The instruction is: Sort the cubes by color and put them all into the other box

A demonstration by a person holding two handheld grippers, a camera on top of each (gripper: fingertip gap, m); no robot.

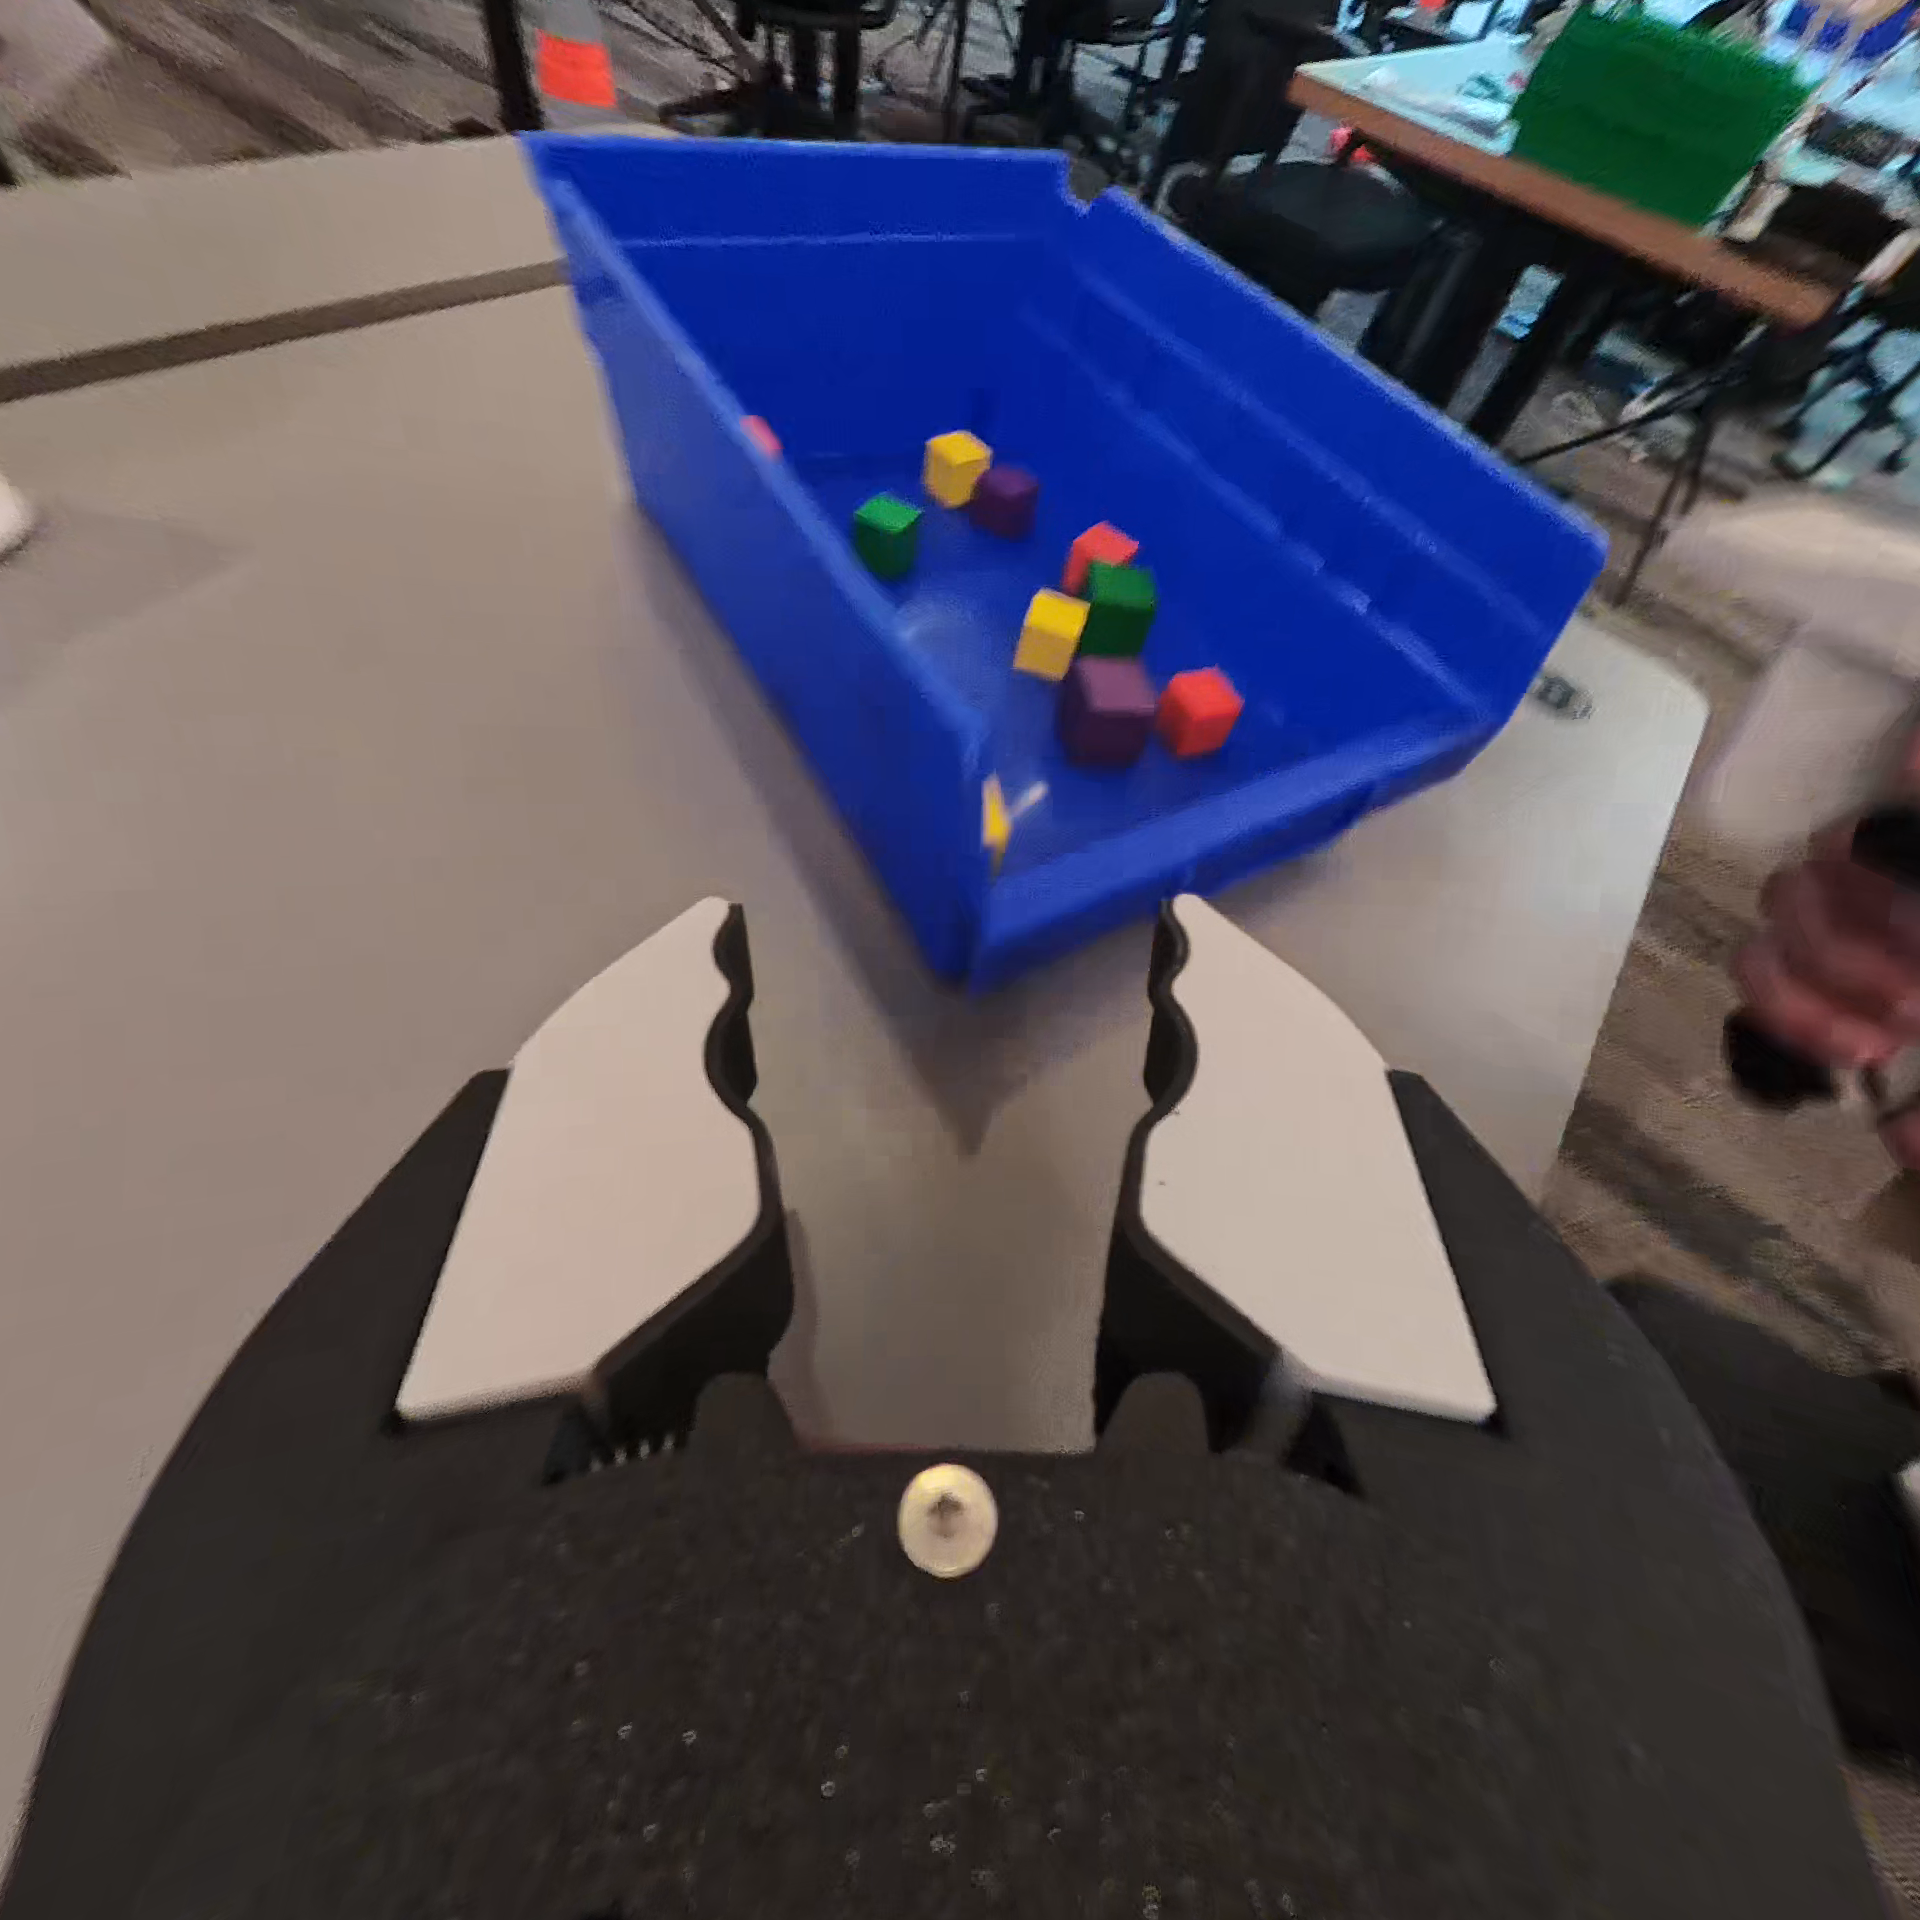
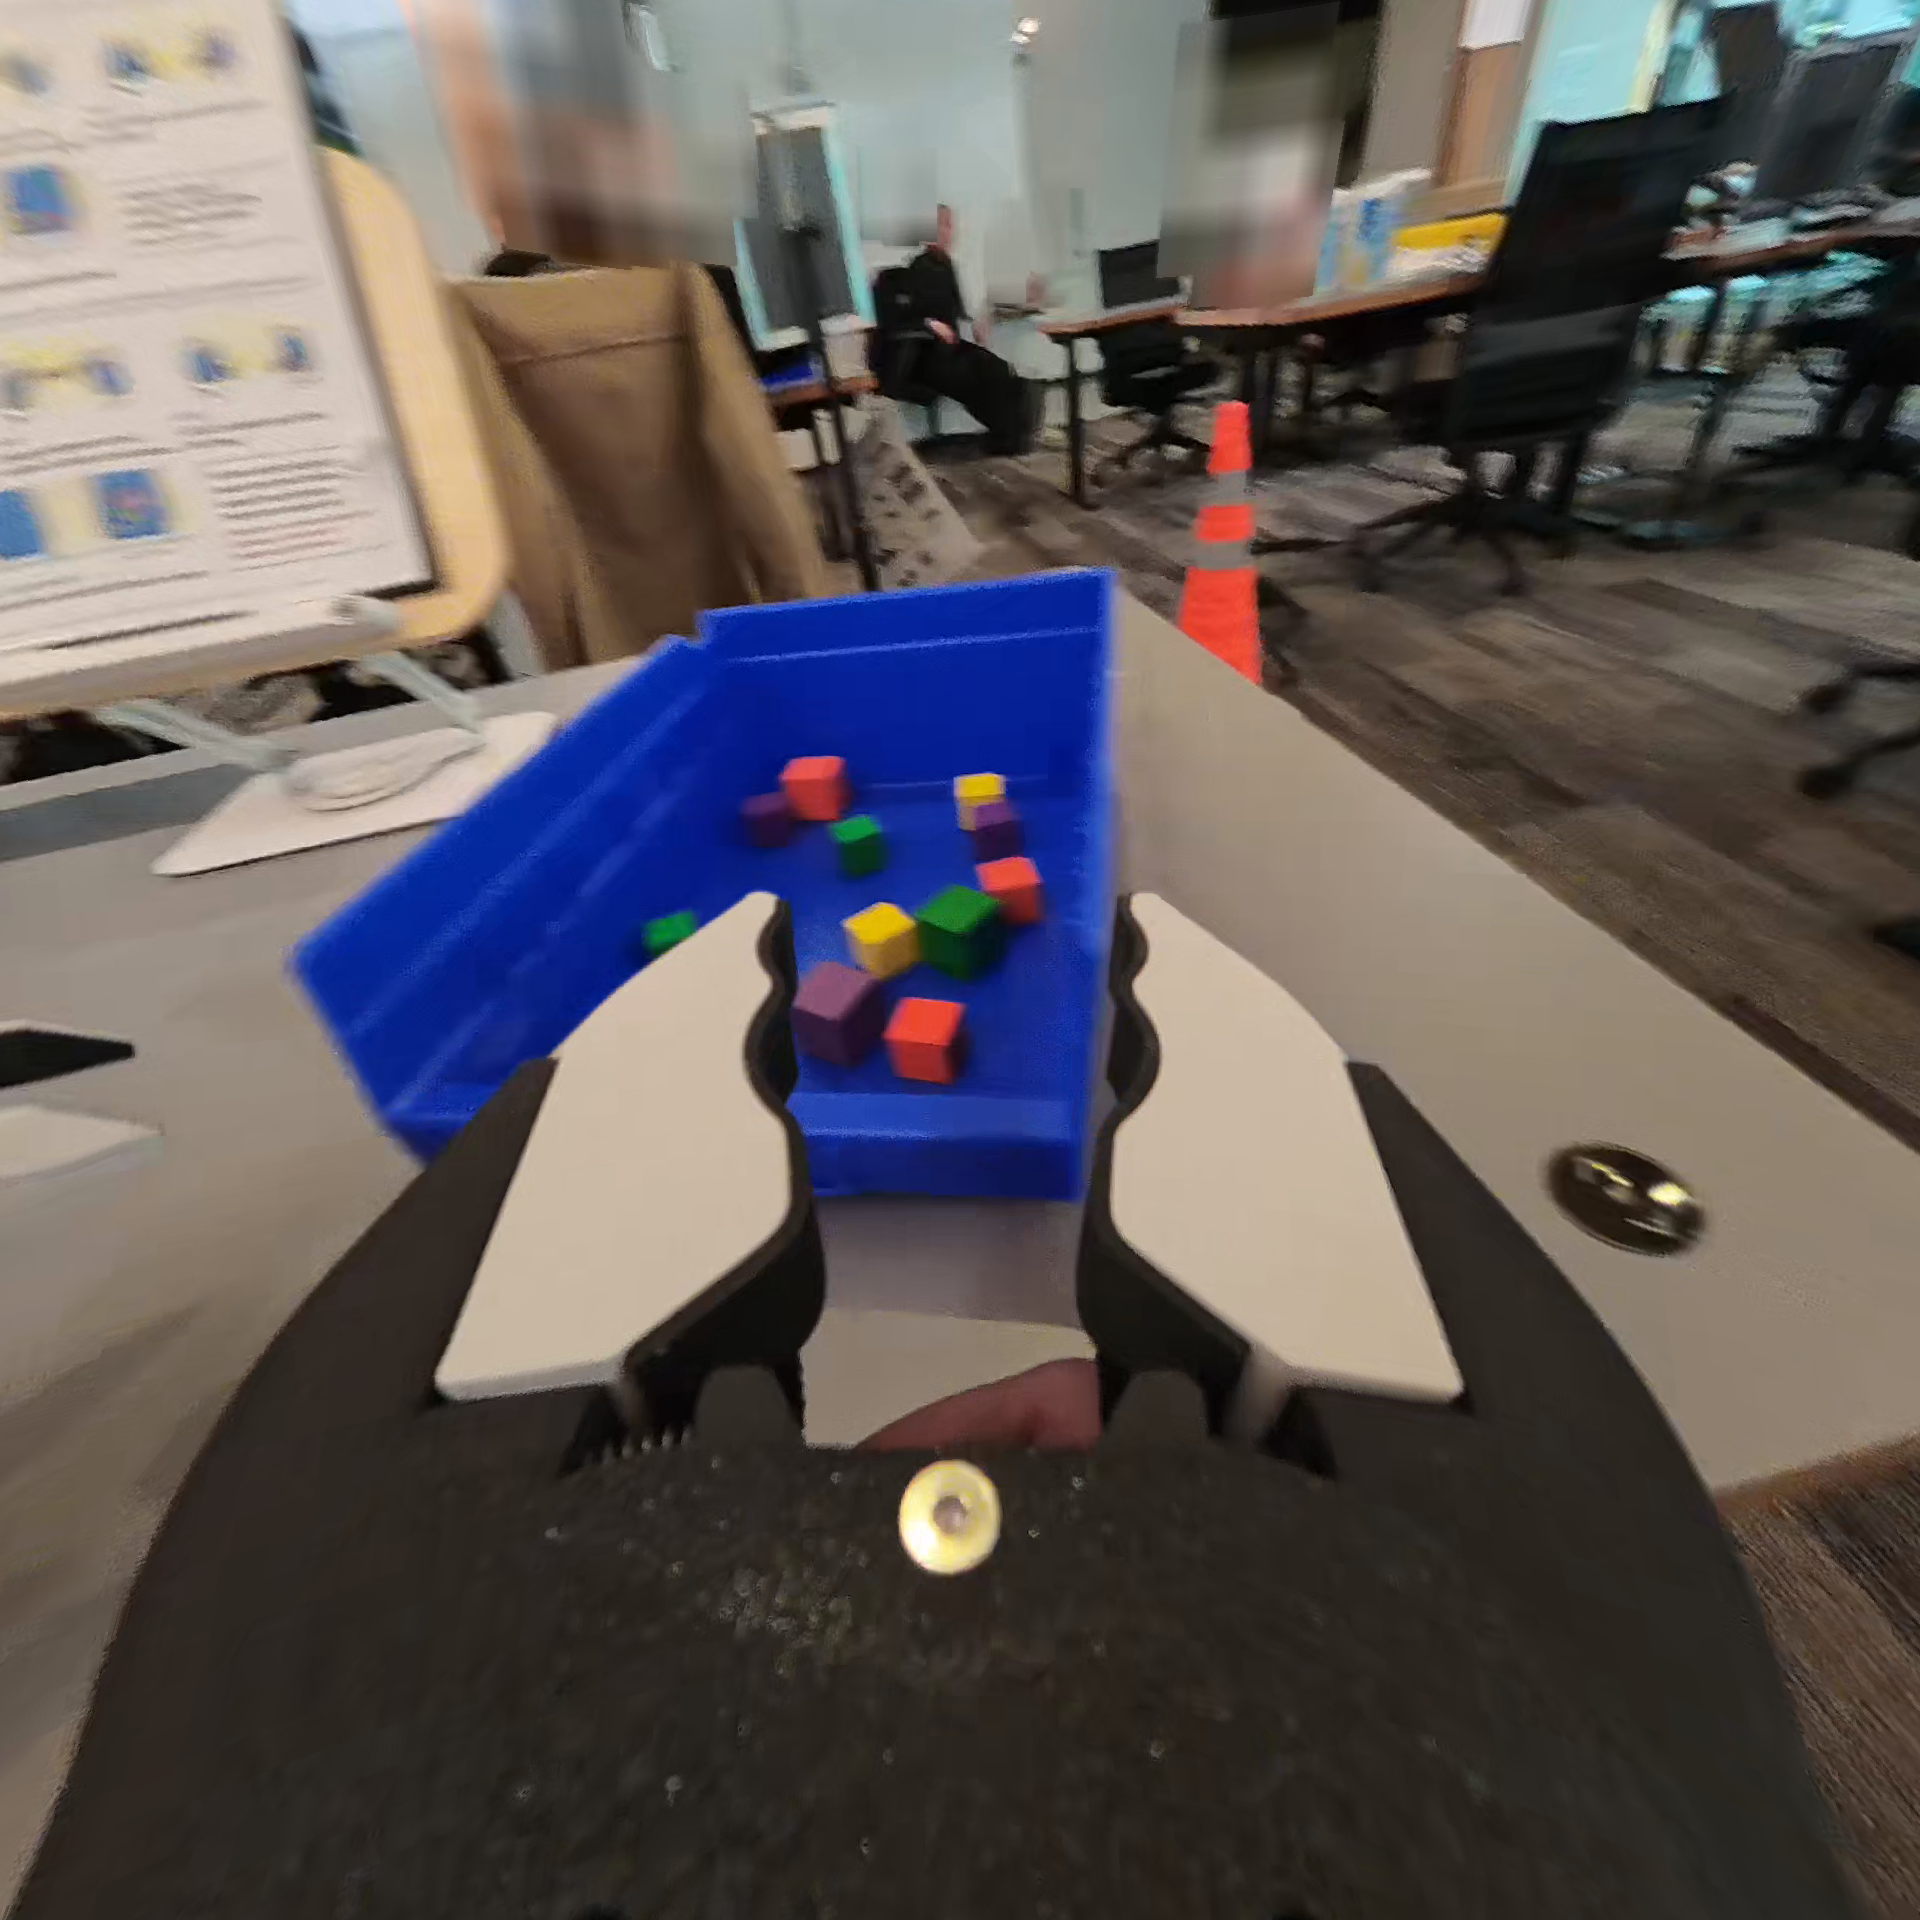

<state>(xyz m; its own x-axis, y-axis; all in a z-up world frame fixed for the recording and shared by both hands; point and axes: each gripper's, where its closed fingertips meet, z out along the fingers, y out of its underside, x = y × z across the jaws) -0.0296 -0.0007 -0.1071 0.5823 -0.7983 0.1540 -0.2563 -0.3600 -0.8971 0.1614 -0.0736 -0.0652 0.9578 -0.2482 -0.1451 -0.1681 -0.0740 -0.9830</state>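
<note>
A blue box [image 1: 1351, 488] stands on the grey table and holds several small cubes: red [image 1: 1198, 711], purple [image 1: 1104, 711], yellow [image 1: 1049, 632] and green [image 1: 885, 534]. The same box [image 2: 499, 935] shows in the right wrist view with a red cube [image 2: 924, 1037], a purple cube [image 2: 834, 1011], a yellow cube [image 2: 881, 937] and a green cube [image 2: 958, 930]. My left gripper [image 1: 954, 920] is open and empty, just short of the box's near corner. My right gripper [image 2: 951, 914] is open and empty, over the box's near end.
The grey table [image 1: 312, 727] stretches left of the box. A white stand with a printed sheet [image 2: 177, 312] is at the far left. A metal disc [image 2: 1624, 1197] sits in the tabletop at right. An orange cone [image 2: 1226, 540], chairs and desks stand beyond.
</note>
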